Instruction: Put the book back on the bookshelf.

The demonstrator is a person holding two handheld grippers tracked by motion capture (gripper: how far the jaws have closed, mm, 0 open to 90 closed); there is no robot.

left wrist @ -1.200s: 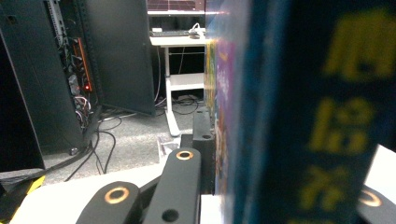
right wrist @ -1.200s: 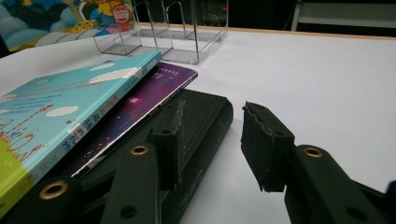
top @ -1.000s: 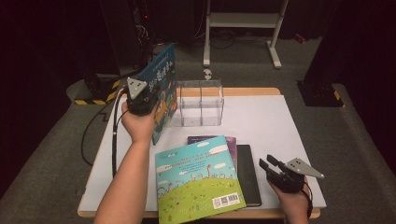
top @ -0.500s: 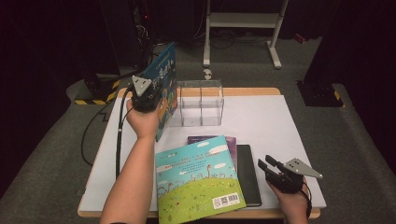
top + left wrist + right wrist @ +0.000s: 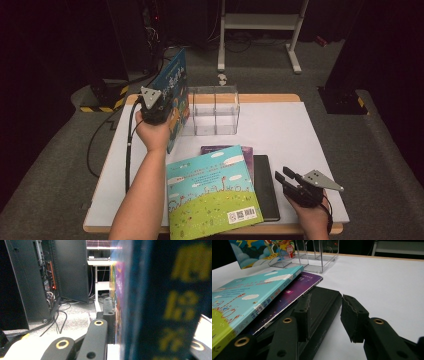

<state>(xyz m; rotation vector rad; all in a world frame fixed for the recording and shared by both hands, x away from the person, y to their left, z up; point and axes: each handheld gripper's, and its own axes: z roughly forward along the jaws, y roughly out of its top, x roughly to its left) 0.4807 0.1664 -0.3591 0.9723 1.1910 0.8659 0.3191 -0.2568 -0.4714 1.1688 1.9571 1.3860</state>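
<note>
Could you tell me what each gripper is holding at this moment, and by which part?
The left gripper is shut on the blue book, gripping its lower edge with the book upright beside the clear organizer. The right gripper holds nothing; its jaws stand apart.

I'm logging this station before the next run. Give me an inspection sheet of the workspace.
Surface: white table, wooden edge, on grey carpet.
Job's things: blue picture book held upright beside the clear divided rack.
Clutter: turquoise book stacked on a purple book and a black book.
Grippers: left gripper shut on the blue picture book; right gripper open over the table's near right, beside the black book.
Cables: black cable trails from the left gripper.
Surroundings: dark cabinets, white stand.
</note>
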